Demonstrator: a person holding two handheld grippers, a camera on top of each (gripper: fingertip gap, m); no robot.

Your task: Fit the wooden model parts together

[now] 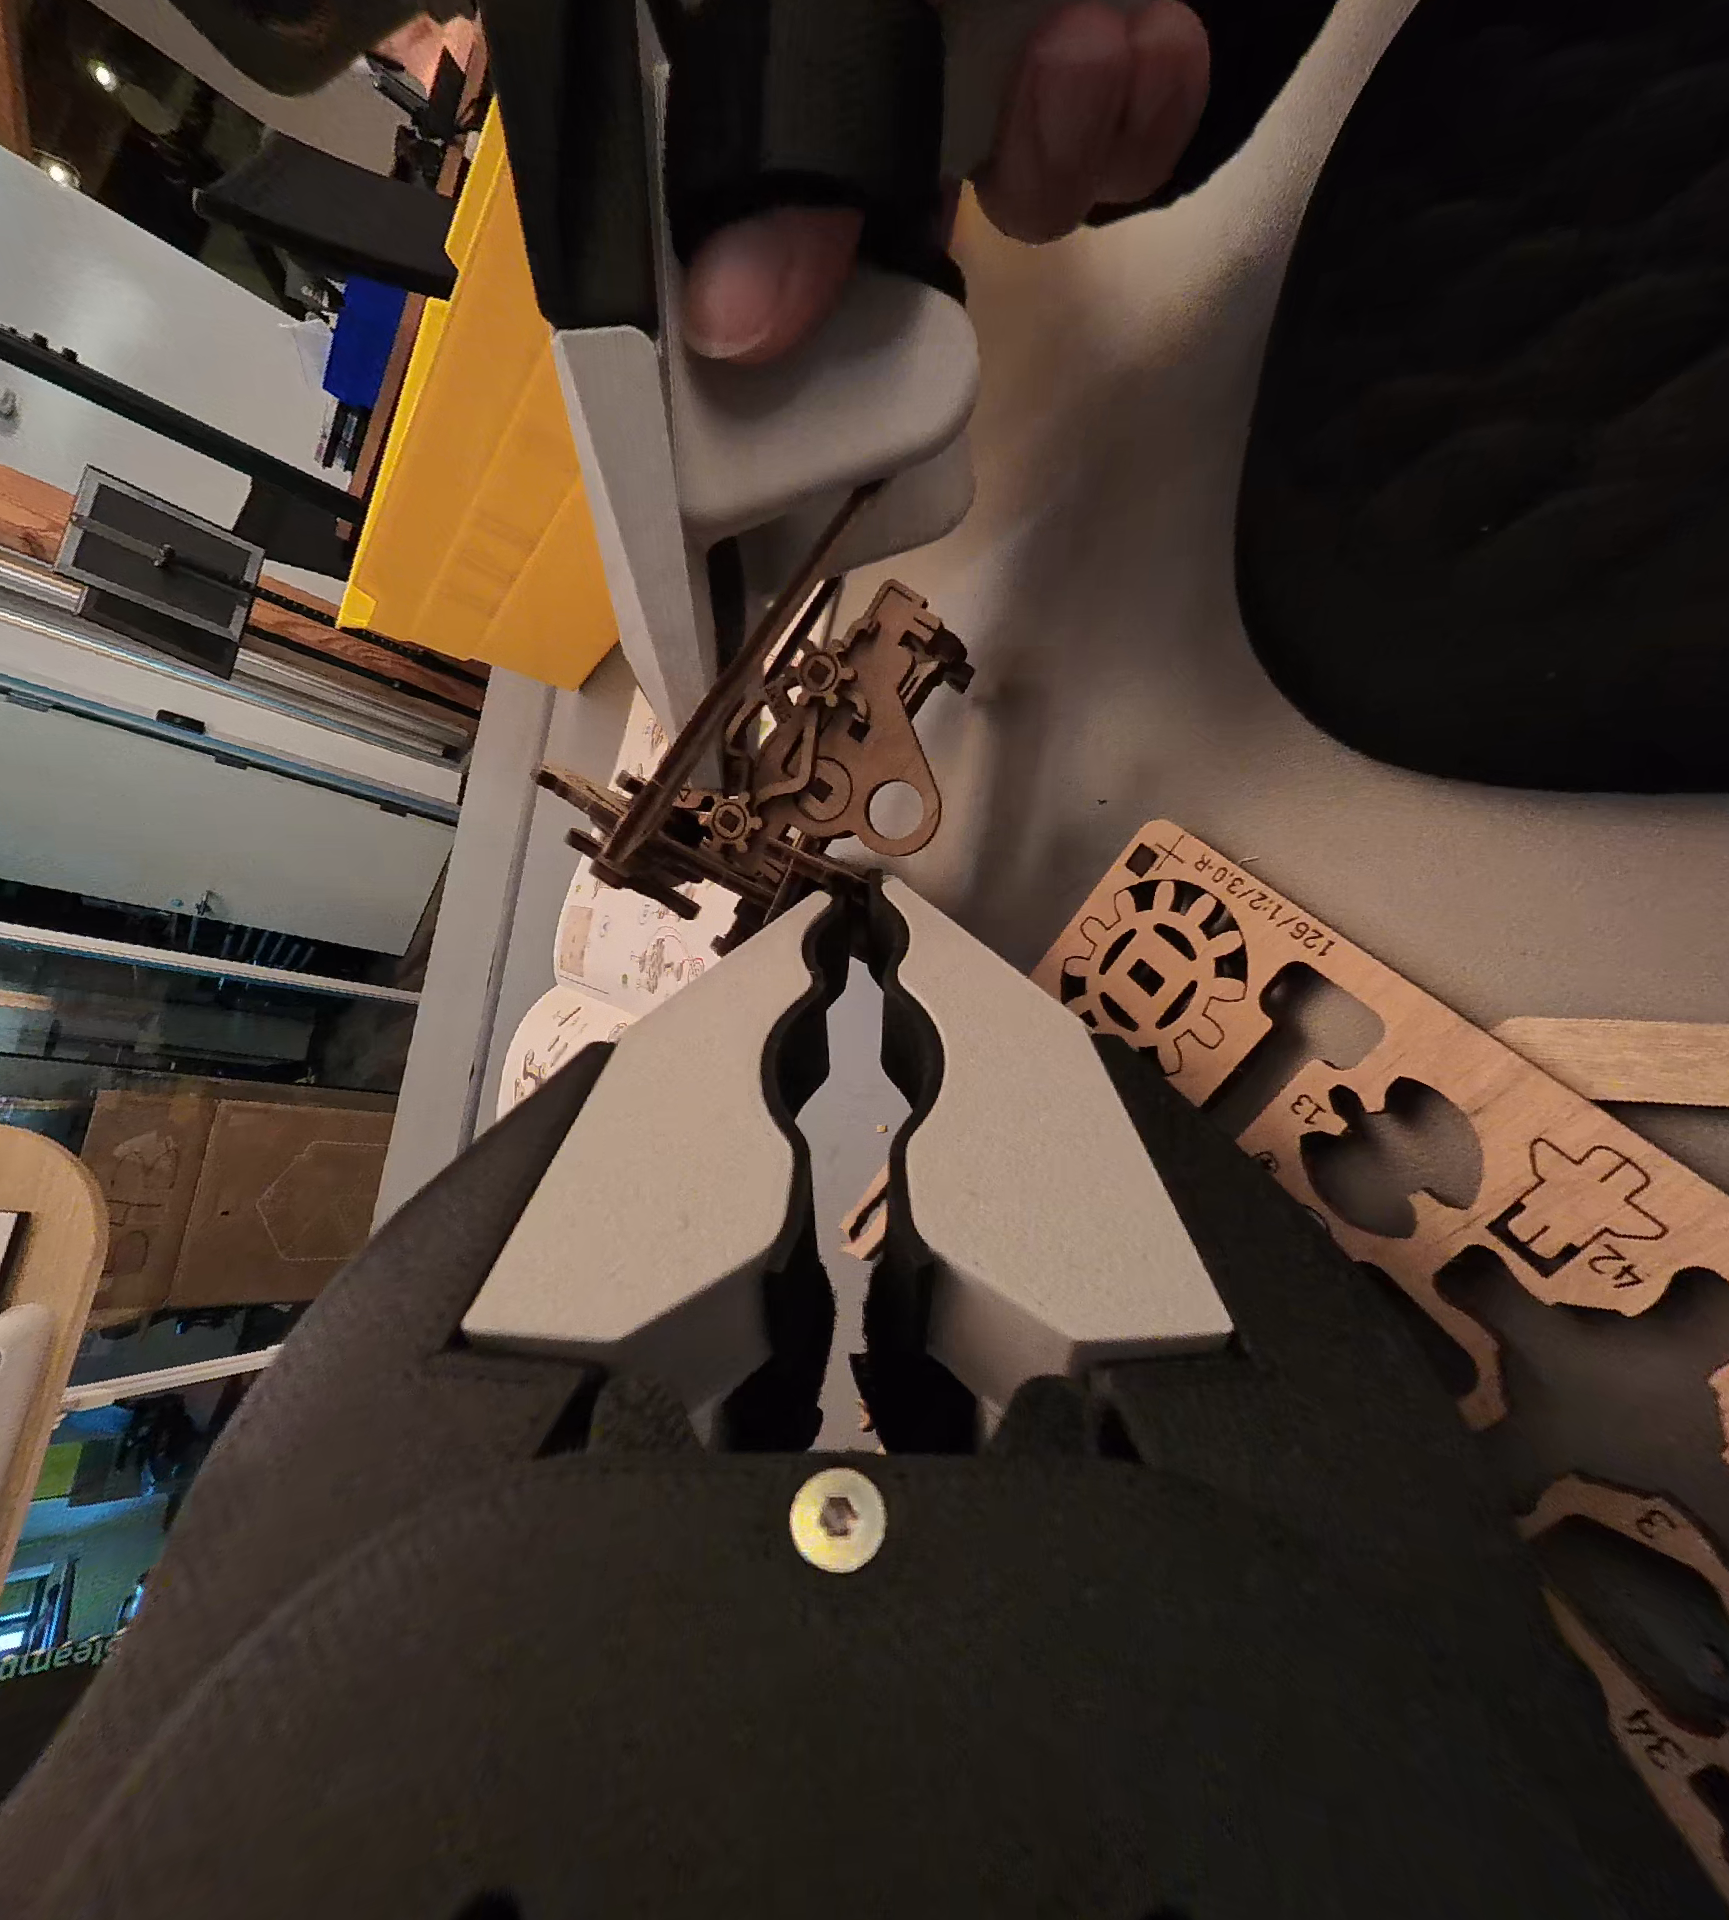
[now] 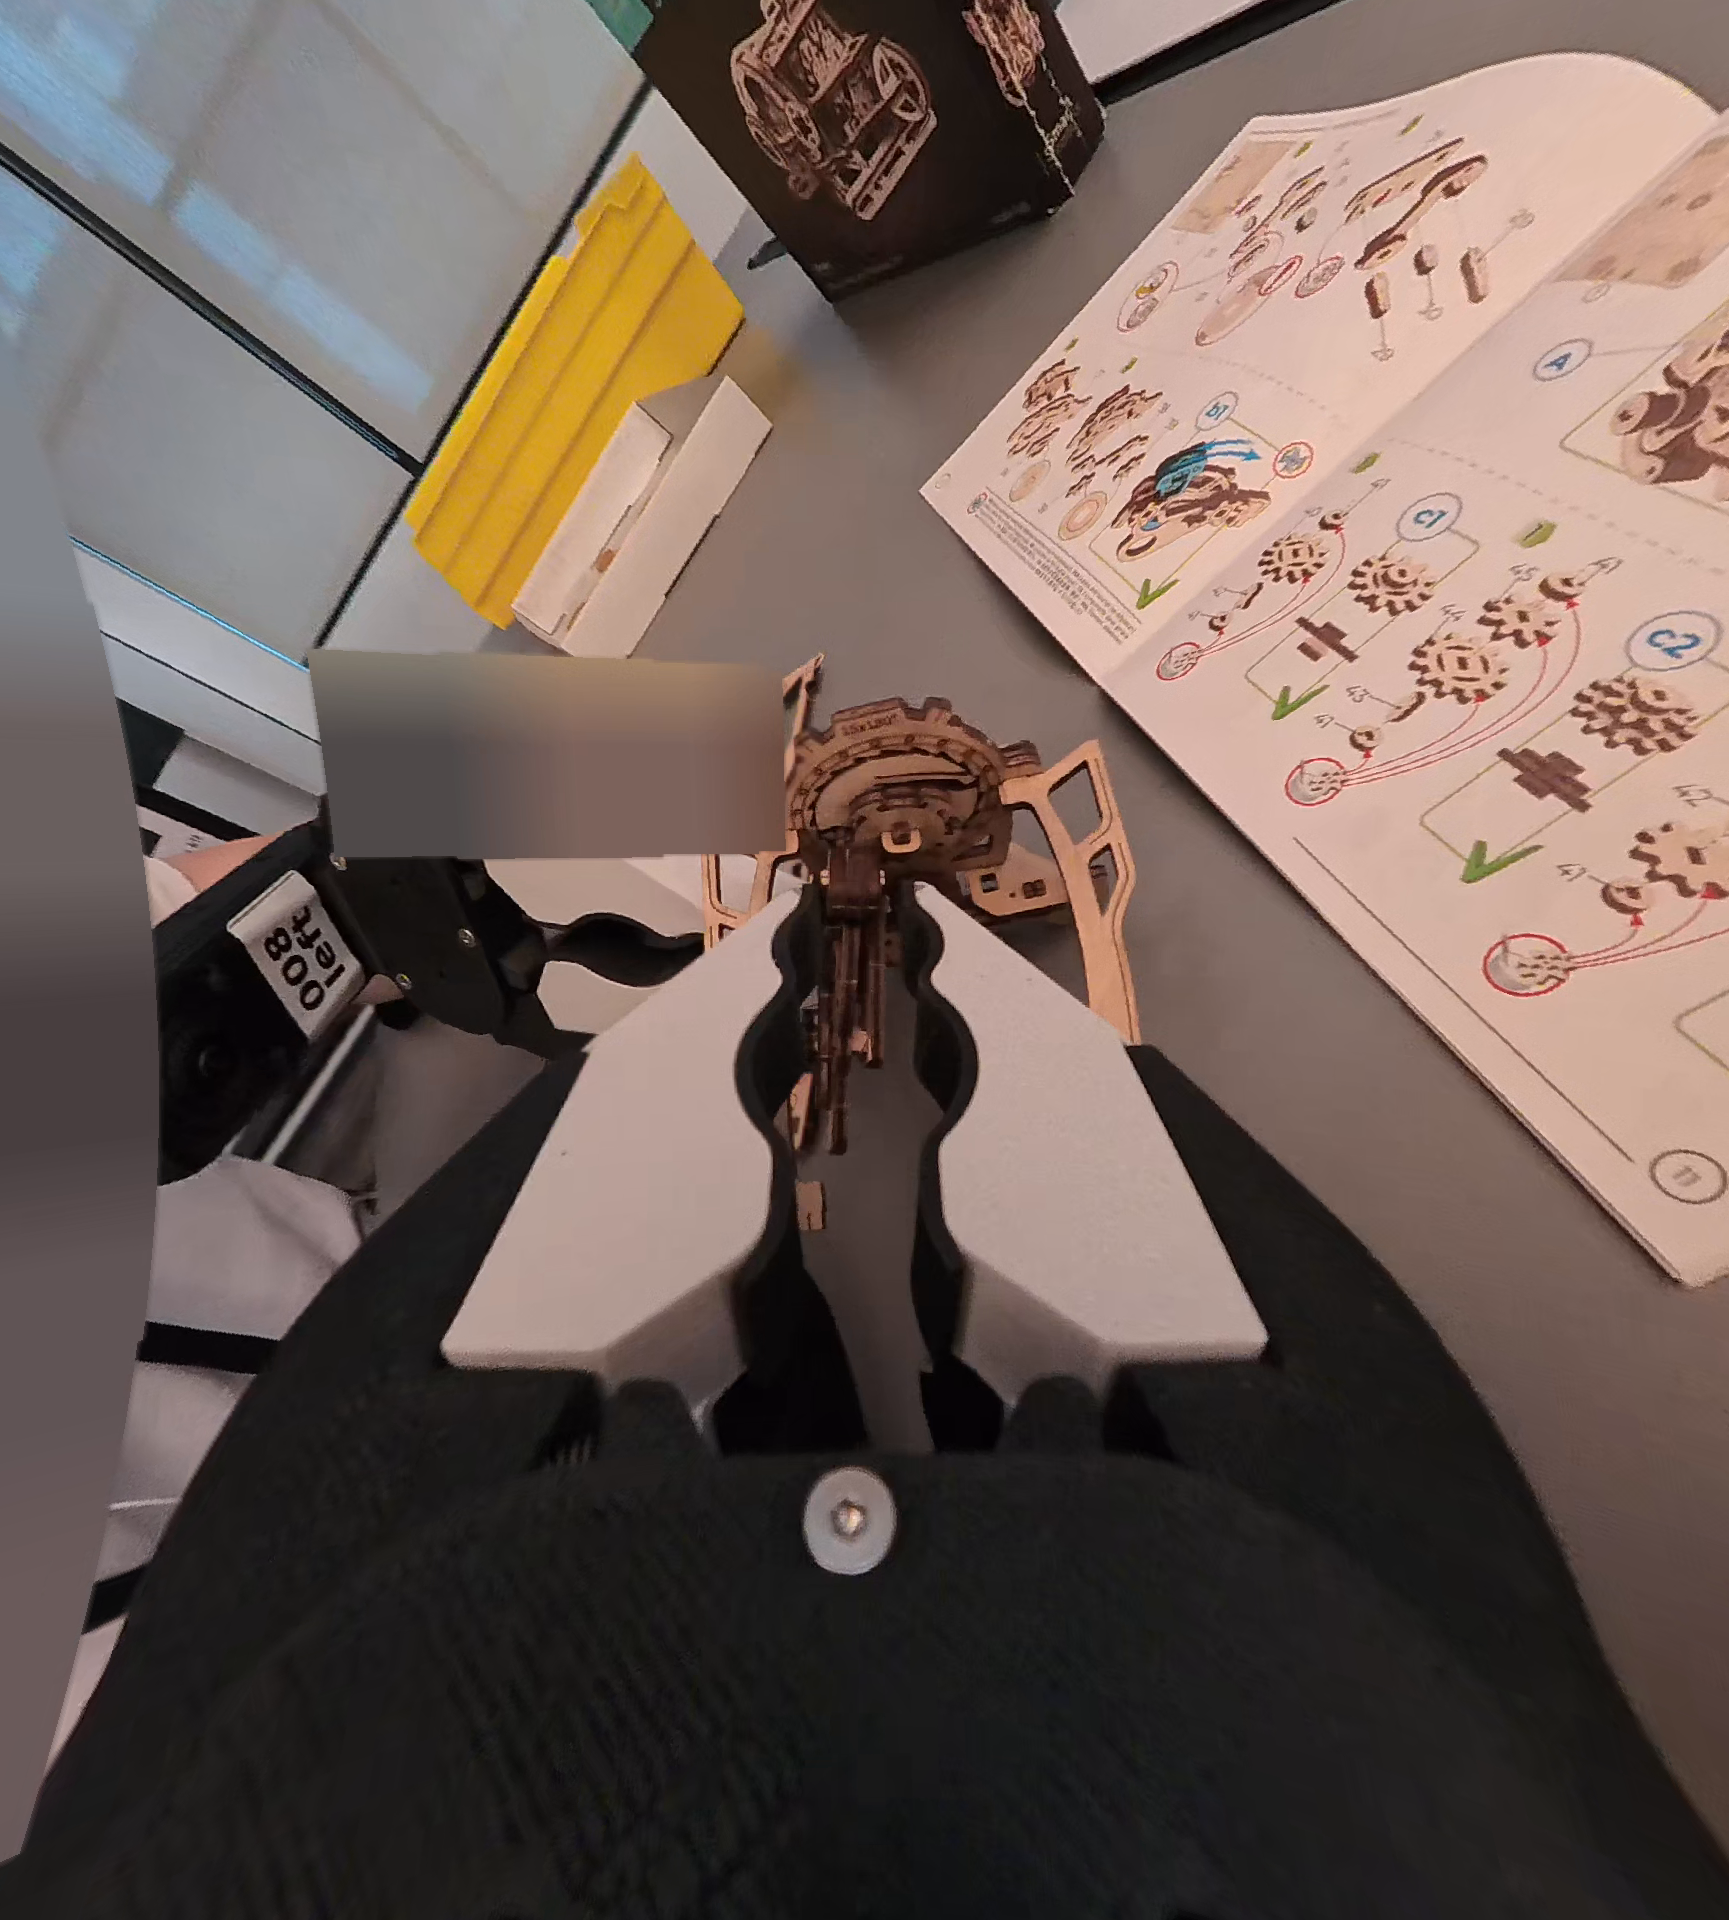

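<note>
Between the two grippers, above the grey surface [image 2: 1359, 1507], sits the wooden sub-assembly [image 1: 818, 748] — both tools pinch it. Left gripper [image 1: 855, 894] is clenched on its lower edge at the very tips; right gripper [image 2: 855, 904] clamps a thin wooden part [image 2: 844, 997] that runs back between its fingers, nose-on to the geared dial [image 2: 901, 790]. Judgement: line up tab and slot, press straight, no twisting — thin ply will likely snap. Punched parts sheet [image 1: 1462, 1195] lies just right of the left gripper.

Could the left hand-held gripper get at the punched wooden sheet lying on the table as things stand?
Probably not freely: the left hand-held gripper is shut on the wooden model. The punched wooden sheet lies uncovered just beside it, but the gripper would need to let go first.
</note>
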